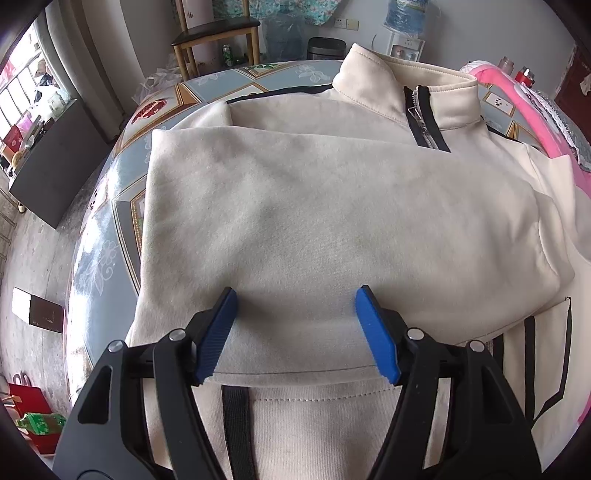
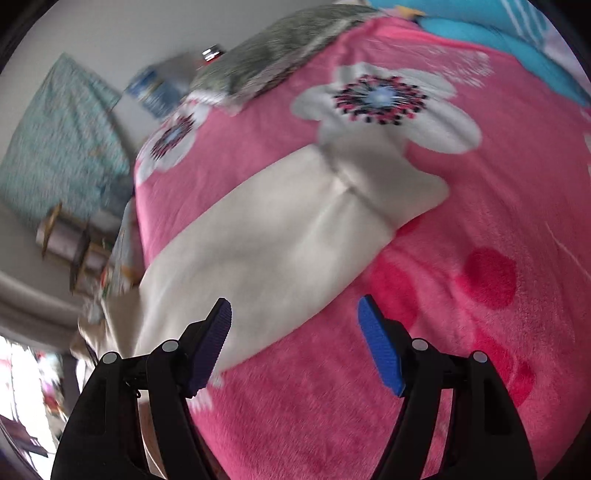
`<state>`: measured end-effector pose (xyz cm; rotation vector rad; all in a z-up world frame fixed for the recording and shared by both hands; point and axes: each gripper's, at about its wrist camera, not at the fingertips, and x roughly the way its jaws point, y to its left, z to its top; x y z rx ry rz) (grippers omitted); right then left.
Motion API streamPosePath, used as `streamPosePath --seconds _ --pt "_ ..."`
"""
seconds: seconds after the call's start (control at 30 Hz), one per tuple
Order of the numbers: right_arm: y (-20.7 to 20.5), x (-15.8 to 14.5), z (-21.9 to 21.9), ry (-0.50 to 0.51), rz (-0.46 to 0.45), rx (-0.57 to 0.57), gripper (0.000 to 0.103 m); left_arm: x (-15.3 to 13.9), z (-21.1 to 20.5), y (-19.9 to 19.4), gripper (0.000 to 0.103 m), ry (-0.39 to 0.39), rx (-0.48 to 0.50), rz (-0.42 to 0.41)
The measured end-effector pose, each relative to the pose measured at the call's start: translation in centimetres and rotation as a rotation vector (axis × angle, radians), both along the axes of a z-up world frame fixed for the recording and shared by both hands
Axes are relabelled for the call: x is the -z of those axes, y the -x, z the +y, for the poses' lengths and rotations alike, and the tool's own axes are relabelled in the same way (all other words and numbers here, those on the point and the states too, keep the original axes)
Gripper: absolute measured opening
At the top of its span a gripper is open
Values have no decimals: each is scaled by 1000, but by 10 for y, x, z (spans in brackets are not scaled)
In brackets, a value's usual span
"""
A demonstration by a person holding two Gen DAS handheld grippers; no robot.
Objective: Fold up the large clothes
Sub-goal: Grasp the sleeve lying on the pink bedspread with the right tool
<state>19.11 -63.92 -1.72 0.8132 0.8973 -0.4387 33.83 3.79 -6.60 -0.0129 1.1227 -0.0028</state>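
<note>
A cream zip-neck sweatshirt [image 1: 314, 192] with black trim lies on the patterned table [image 1: 110, 229], its left side and sleeve folded across the chest; the collar [image 1: 406, 85] stands at the far side. My left gripper [image 1: 295, 295] is open and empty, its blue pads [image 1: 218, 332] hovering over the folded layer near the hem. In the right wrist view, the other cream sleeve [image 2: 280, 236] stretches out over a pink flowered blanket [image 2: 461, 258]. My right gripper [image 2: 293, 304] is open and empty just above the sleeve's near part; the view is blurred.
The pink blanket [image 1: 517, 99] borders the table on the right. A wooden chair [image 1: 218, 33], a bin [image 1: 327, 48] and a water dispenser [image 1: 404, 33] stand behind the table. A dark cabinet [image 1: 51, 162] is on the left, a green bottle [image 1: 40, 422] on the floor.
</note>
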Motion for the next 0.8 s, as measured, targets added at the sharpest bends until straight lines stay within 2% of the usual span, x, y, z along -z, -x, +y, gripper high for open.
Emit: streamPosePath --seconds 0.13,0.43,0.6,0.77,0.8 --pt "-4 14 -26 -71 -17 92 70 1 0 -1 64 0 -1 2" --pt "-26 33 -49 -34 20 173 66 1 1 -2 64 0 -9 7" --pt "-18 32 -53 -25 1 212 50 1 0 -1 64 -2 -10 7" --pt "-19 36 -52 10 22 232 36 1 2 -2 65 1 -14 5" --pt "-21 33 -49 34 28 227 27 1 2 -1 65 1 -11 4"
